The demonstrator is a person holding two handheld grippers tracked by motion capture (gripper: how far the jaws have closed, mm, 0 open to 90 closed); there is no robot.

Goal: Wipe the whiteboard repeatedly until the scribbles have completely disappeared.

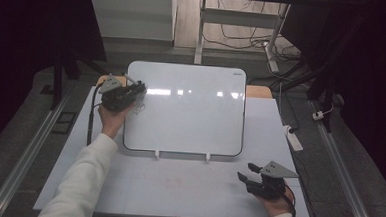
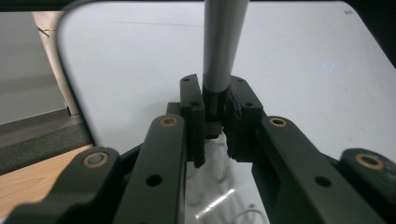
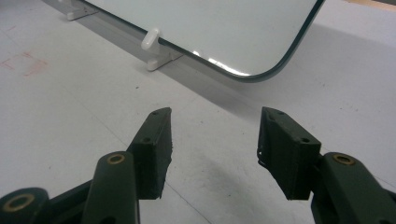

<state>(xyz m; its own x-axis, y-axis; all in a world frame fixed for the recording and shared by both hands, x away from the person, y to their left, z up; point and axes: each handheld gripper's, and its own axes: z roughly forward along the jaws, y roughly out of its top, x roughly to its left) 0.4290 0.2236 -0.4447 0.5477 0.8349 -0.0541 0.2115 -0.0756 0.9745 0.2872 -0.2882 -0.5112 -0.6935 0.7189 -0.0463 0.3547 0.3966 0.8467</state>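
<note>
At the whiteboard's (image 1: 186, 108) upper-left corner, a grey marker (image 2: 223, 42) is pinched tight by the left gripper (image 1: 132, 91), beside faint scribbles (image 1: 139, 107). Light, even pressure should be kept on the tip. Lower right, the right gripper (image 1: 247, 172) is parked on the table (image 1: 177, 188), jaws spread, nothing held.

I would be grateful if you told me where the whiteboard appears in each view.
High view: the whiteboard stands centre, propped on white clips.
Left gripper view: it spreads behind the held marker.
Right gripper view: its lower corner sits top centre.
Shared landmark: the board's rounded dark edge.
</note>
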